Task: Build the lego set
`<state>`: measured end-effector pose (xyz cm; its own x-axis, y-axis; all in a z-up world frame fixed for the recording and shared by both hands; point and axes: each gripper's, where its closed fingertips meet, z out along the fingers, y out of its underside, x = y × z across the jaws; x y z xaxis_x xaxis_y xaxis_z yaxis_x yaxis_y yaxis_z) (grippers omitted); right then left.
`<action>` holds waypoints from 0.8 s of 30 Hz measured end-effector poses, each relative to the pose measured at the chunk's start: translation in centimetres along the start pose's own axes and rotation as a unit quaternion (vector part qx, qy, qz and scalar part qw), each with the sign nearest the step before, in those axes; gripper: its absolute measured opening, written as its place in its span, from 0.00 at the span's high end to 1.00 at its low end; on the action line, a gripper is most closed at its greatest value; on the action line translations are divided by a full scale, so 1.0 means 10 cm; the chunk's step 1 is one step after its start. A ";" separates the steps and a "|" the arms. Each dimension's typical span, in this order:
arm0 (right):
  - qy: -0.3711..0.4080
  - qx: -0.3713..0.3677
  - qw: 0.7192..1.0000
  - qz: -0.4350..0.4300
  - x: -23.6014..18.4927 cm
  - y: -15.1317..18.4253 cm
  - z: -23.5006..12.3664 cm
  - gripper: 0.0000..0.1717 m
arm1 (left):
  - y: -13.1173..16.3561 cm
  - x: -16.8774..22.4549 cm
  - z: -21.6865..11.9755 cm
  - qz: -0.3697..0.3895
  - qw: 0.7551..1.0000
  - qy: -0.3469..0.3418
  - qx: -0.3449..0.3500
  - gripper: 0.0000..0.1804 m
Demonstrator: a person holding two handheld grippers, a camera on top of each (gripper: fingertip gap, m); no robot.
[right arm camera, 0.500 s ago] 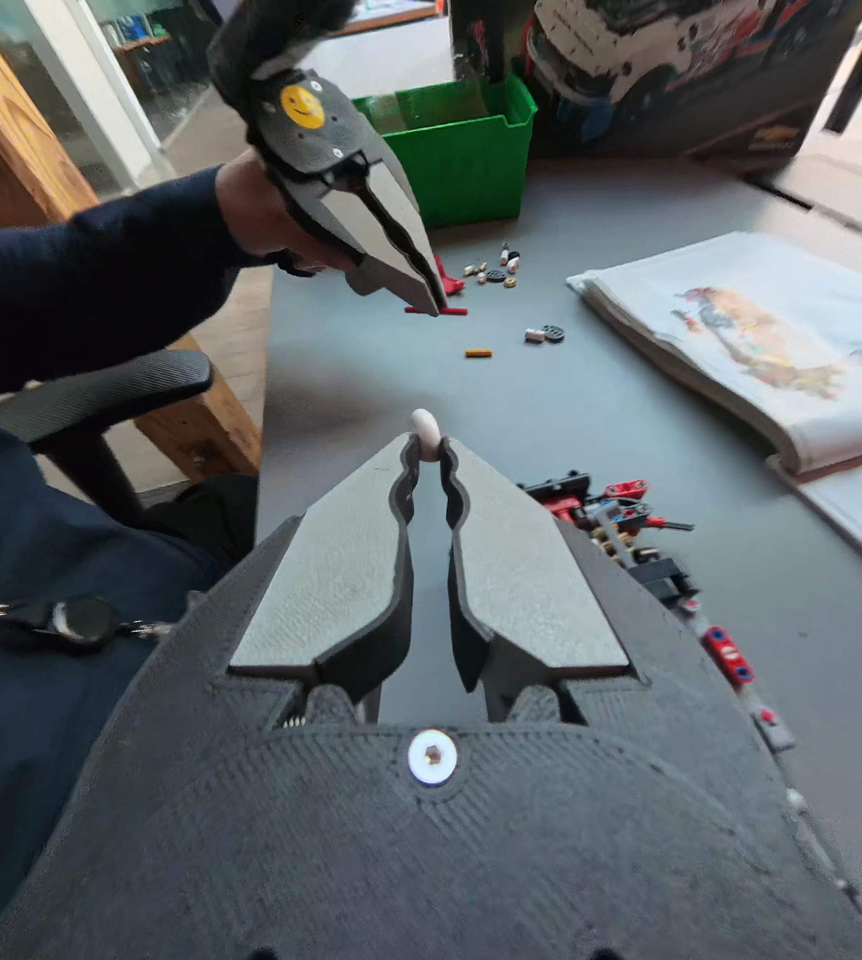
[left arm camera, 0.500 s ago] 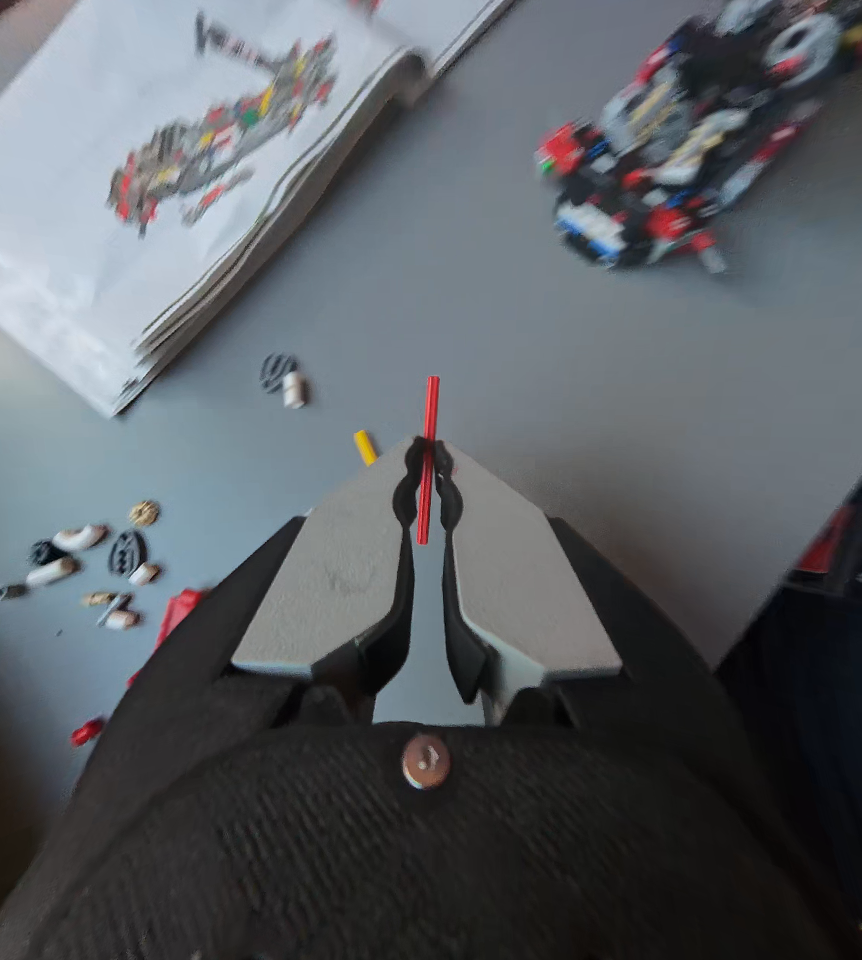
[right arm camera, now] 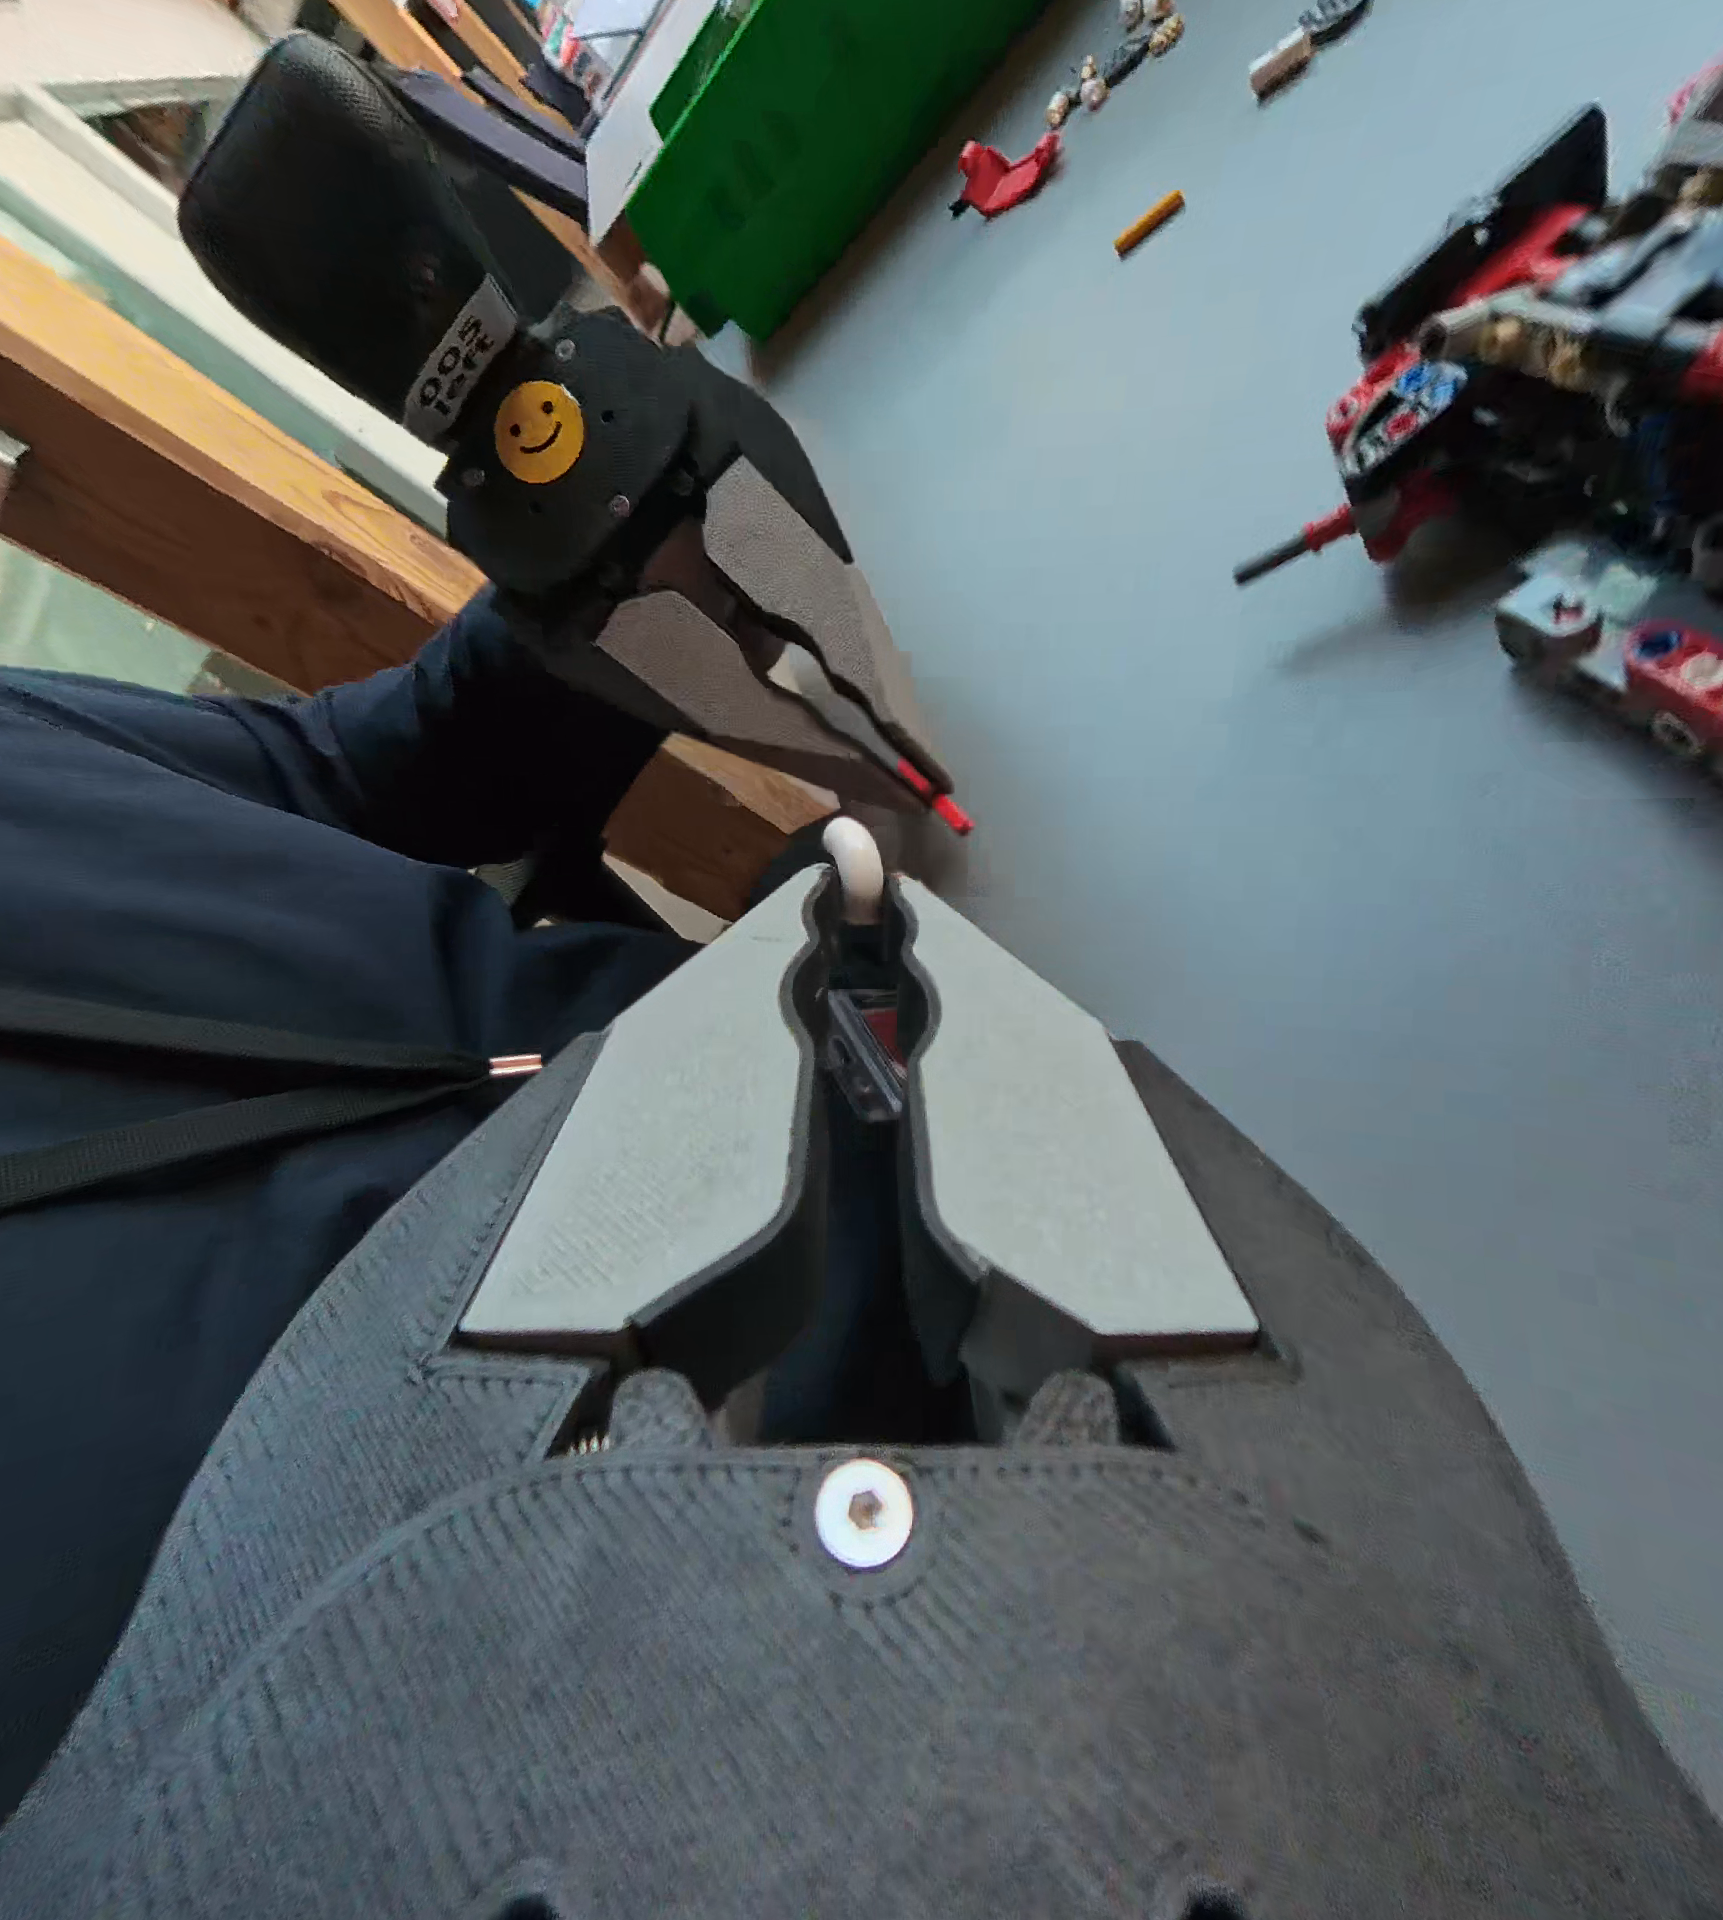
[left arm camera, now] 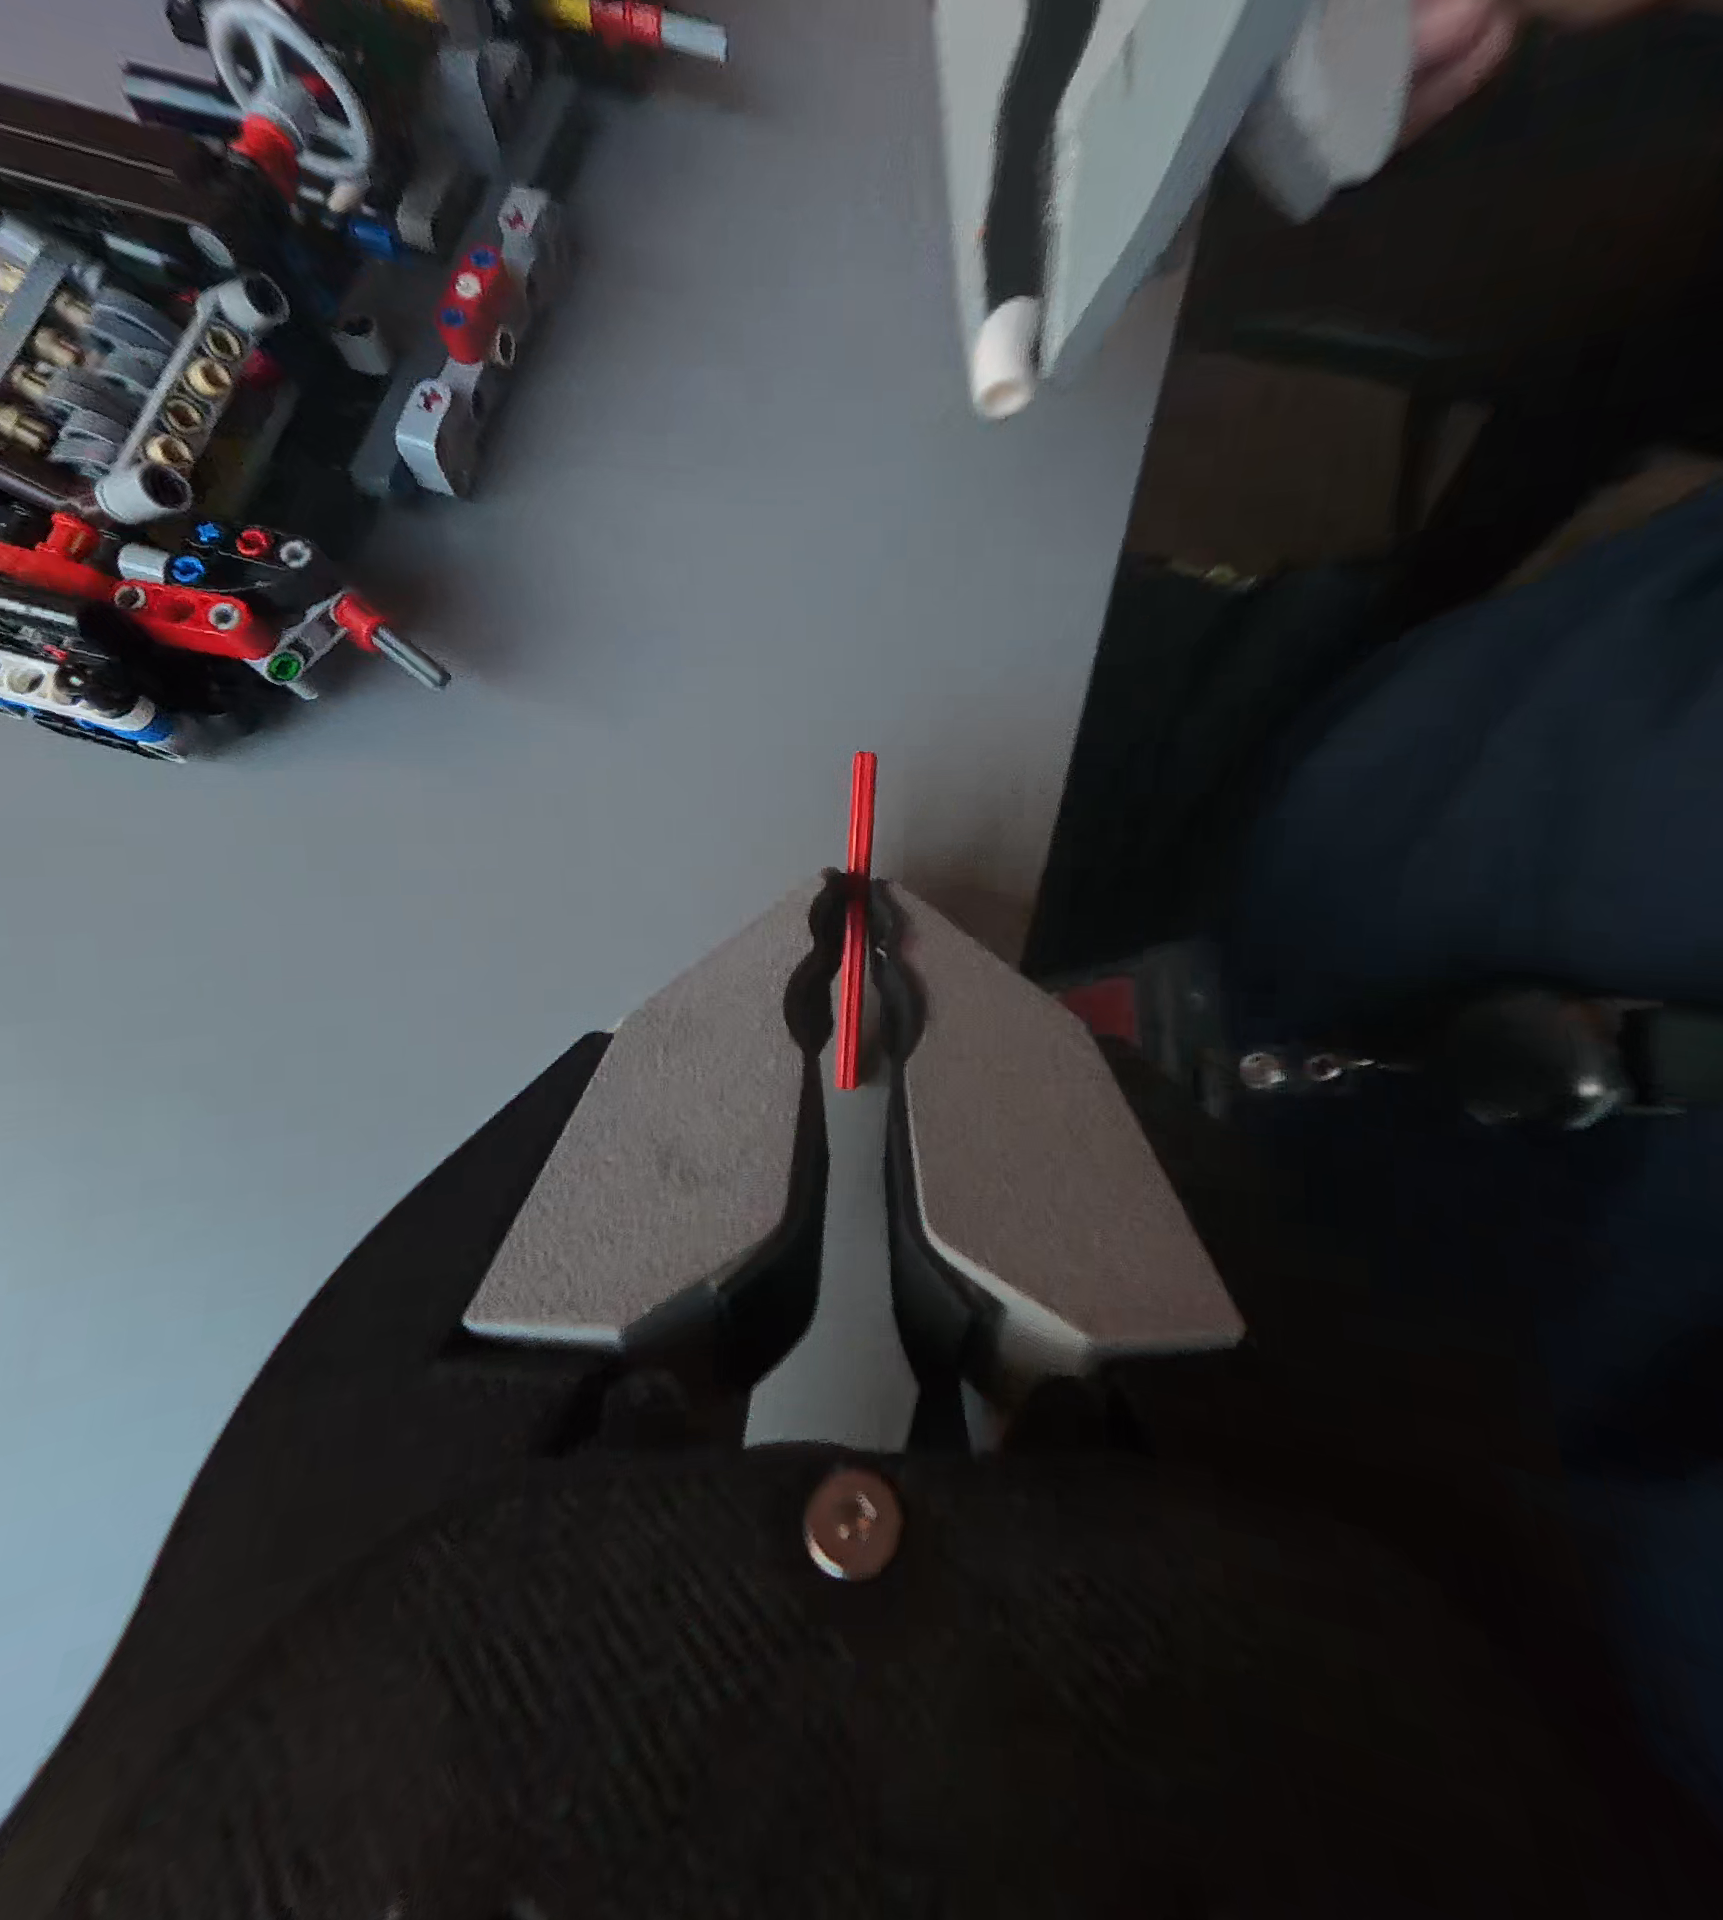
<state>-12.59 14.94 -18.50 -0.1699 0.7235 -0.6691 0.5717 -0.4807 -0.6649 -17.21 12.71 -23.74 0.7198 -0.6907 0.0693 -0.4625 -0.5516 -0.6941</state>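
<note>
Both grippers have swung toward the near counter edge since the earlier frames: the open booklet and the loose parts that lay before the left gripper are out of its view, and the brick-built car chassis [left arm camera: 161, 416] now sits at its 10 o'clock, while the two tips have drawn close together

Left gripper [left arm camera: 859, 894]: its fingers are pinched on a thin red axle [left arm camera: 857, 914], pads pressing both sides. The axle's long axis runs straight along the fingers, toward 12 o'clock, one end standing out past the tips and the other back in the slot between them

Right gripper [right arm camera: 859, 904]: its fingers stand narrow, gripping a small white curved piece [right arm camera: 852, 873] that juts out past the tips and bends toward 11 o'clock

Seen from the right wrist, the left gripper comes in from 10 o'clock, and the axle's free end [right arm camera: 952, 812] lies just beside the white piece at its 1 o'clock, not touching

Farther off on the grey counter [right arm camera: 1252, 935], toward 1 o'clock, lie a green bin [right arm camera: 815, 156], a red part [right arm camera: 1008, 171] and a short yellow axle [right arm camera: 1148, 221]
</note>
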 end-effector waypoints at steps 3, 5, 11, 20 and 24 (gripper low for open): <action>0.027 0.003 1.000 0.011 0.03 0.17 -0.05 0.97 | 0.01 0.13 0.14 0.021 0.999 0.037 -0.007 0.99; 0.035 0.018 0.999 0.020 0.01 0.25 -0.06 0.97 | -0.02 0.25 0.17 0.017 0.997 0.077 -0.011 0.99; 0.101 0.055 0.993 0.022 0.02 0.69 -0.08 0.97 | -0.05 0.30 0.22 0.058 0.994 0.088 -0.014 0.99; 0.112 0.122 0.985 -0.048 -0.13 0.47 -0.23 0.97 | -0.29 0.15 0.27 0.159 0.985 0.047 0.054 0.99; 0.135 0.116 0.967 -0.181 -0.10 0.13 -0.33 0.97 | -0.72 0.18 0.05 0.199 0.965 0.020 0.172 0.99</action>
<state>-9.08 15.24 -17.58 -0.0915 0.9529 -0.2891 0.3134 -0.2480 -0.9167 -12.36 15.70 -18.92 0.4972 -0.8372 -0.2279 -0.4927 -0.0563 -0.8684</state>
